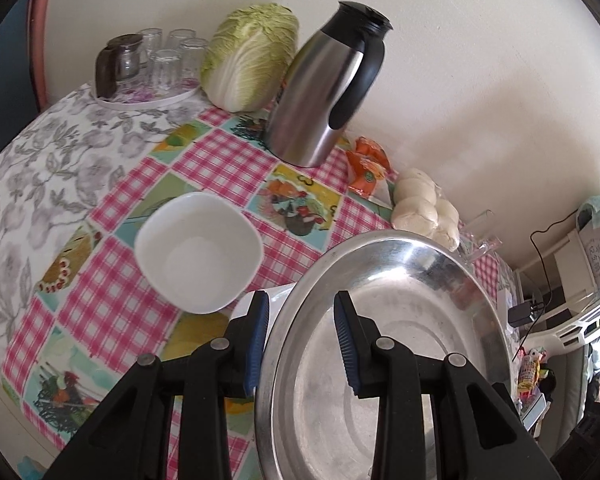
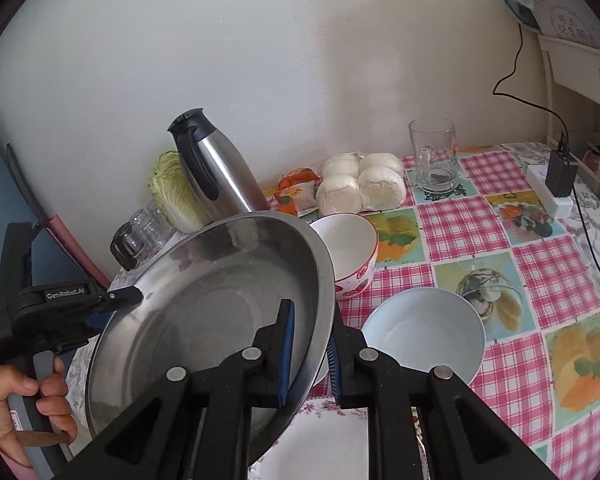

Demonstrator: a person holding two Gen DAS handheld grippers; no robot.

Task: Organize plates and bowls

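I hold a big steel basin point(image 1: 384, 344) up over the desk point(image 1: 80, 184) with both my tools. My left gripper point(image 1: 300, 340) has its jaws on the basin's rim, one blue pad inside and one outside. My right gripper point(image 2: 310, 354) bites the rim on the other side the same way, and its jaws sit close together on the thin metal. In the right view I can see my left hand point(image 2: 24, 408) around the other tool's handle.

The basin is tilted and it hides a lot of the desk under it. A white plate point(image 2: 328, 444) peeks out just below it. Close by my right jaws sits a pale round bowl point(image 2: 424, 332). Behind that bowl is a bowl with red flowers point(image 2: 354, 252), partly tucked behind the basin's edge. On the left side a white square bowl point(image 1: 198, 252) sits alone on the pink check cloth.

Farther back stand a steel jug point(image 1: 324, 92) with a black handle, an orange packet point(image 1: 370, 170) and a bag of white buns point(image 2: 362, 188). A glass mug point(image 2: 434, 156) stands near the buns. A cabbage point(image 1: 250, 58) leans by the wall. Farthest away is a tray of upside-down glasses point(image 1: 168, 60).
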